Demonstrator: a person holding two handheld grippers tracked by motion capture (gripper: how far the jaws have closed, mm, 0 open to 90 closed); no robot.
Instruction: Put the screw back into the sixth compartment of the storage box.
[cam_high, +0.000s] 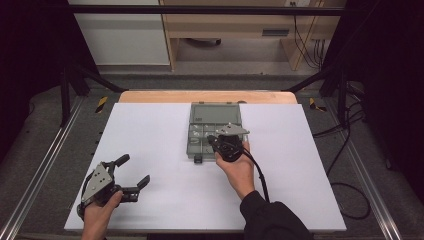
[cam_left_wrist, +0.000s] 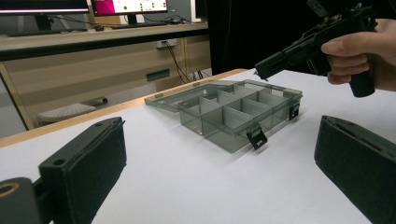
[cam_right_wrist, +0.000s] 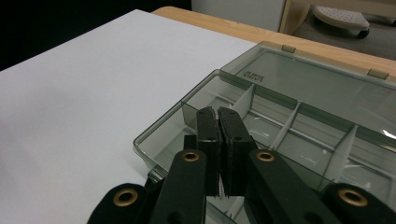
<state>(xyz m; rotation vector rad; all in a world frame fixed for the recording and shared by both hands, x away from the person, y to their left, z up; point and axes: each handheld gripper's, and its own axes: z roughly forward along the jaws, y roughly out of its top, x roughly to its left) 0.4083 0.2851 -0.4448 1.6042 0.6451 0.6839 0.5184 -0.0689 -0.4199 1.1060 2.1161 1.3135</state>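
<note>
A white surface (cam_high: 160, 150) is seen; near its far edge an open box (cam_high: 215, 131) lies, right tongs (cam_right_wrist: 218, 114) held together over it, left tongs (cam_high: 134, 171) spread apart at the near-left corner

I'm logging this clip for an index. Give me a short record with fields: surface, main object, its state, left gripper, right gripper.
surface: white board on a wooden table
main object: clear grey compartment box
state: lid open and laid flat behind it; compartments look empty
left gripper: jaws open, holding nothing, resting on the board to the box's left
right gripper: jaws shut with nothing between them, tips over a compartment near the box's front corner
</note>
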